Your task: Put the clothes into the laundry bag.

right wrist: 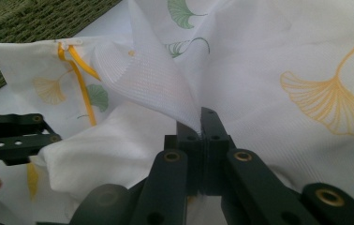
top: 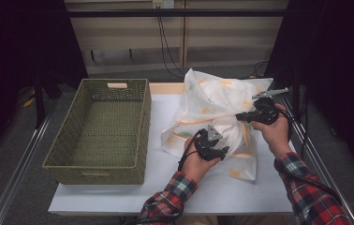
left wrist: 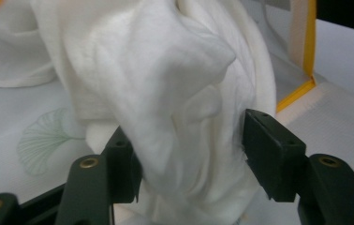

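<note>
Stuffing white cloth into the ginkgo-print mesh bag, centre-right of the desk [top: 119,197]

Right hand-held gripper [right wrist: 202,123] is clenched on the mesh bag [top: 222,101] edge, lifting its mouth; left hand-held gripper [left wrist: 189,154] straddles the white cloth [left wrist: 165,93], jaws half apart, not visibly pinching. Best now: keep the mouth taut and high, close on the bunch, push it deep. Green basket [top: 100,126] waits at left.
</note>
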A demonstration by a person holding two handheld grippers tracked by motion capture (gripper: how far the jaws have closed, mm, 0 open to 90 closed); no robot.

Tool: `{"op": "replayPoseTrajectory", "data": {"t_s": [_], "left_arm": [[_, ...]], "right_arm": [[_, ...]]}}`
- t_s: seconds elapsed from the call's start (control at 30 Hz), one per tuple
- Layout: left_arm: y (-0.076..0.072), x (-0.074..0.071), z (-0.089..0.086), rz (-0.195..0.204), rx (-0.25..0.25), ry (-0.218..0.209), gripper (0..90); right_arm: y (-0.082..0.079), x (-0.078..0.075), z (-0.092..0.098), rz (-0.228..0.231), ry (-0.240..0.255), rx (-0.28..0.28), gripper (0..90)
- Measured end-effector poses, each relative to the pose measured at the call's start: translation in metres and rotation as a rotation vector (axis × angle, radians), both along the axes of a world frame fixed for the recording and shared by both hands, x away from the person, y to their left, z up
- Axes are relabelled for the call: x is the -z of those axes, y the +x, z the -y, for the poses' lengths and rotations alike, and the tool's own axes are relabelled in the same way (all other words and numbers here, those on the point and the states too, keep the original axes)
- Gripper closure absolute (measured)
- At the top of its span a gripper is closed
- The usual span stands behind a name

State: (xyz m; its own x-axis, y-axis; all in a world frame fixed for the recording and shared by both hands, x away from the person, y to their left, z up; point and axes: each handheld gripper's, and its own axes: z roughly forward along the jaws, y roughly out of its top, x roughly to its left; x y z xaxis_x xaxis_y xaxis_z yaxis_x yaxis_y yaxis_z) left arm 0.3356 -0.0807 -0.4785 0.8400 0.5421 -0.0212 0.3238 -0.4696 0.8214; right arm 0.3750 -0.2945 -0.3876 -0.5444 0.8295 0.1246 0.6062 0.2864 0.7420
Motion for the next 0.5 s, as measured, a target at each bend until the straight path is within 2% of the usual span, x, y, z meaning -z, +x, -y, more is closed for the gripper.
{"op": "replayPoseTrajectory", "data": {"t_s": [0.07, 0.13, 0.17, 0.2, 0.23, 0.33, 0.4, 0.47, 0.5], "left_arm": [[0.0, 0.007, 0.006, 0.009, 0.009, 0.027, 38.3], [0.0, 0.008, 0.01, 0.022, 0.037, 0.079, 37.3], [-0.001, 0.009, 0.013, 0.036, 0.022, 0.081, 38.2], [0.0, 0.009, 0.014, 0.042, 0.013, 0.112, 43.4], [0.001, 0.01, 0.015, 0.038, 0.009, 0.101, 50.3], [0.004, 0.006, 0.013, 0.038, 0.0, 0.117, 69.0], [0.01, 0.002, 0.013, 0.03, -0.004, 0.108, 74.6], [0.012, -0.001, 0.014, 0.016, -0.027, 0.075, 76.8], [0.014, -0.002, 0.015, 0.012, -0.036, 0.073, 77.0]], "right_arm": [[-0.001, 0.001, -0.001, 0.002, -0.001, -0.005, 88.8], [-0.002, 0.001, 0.0, -0.008, 0.003, -0.007, 88.8], [-0.003, 0.001, 0.0, -0.005, 0.007, -0.002, 88.8], [-0.003, 0.001, 0.001, -0.008, 0.007, -0.002, 88.8], [-0.003, 0.001, 0.002, -0.004, 0.01, -0.004, 88.8], [-0.004, -0.001, 0.001, -0.003, 0.016, -0.006, 88.8], [-0.005, -0.002, 0.0, -0.002, 0.015, -0.017, 88.9], [-0.006, -0.003, -0.001, -0.004, 0.013, -0.019, 88.9], [-0.006, -0.003, -0.001, -0.006, 0.019, -0.024, 88.9]]}}
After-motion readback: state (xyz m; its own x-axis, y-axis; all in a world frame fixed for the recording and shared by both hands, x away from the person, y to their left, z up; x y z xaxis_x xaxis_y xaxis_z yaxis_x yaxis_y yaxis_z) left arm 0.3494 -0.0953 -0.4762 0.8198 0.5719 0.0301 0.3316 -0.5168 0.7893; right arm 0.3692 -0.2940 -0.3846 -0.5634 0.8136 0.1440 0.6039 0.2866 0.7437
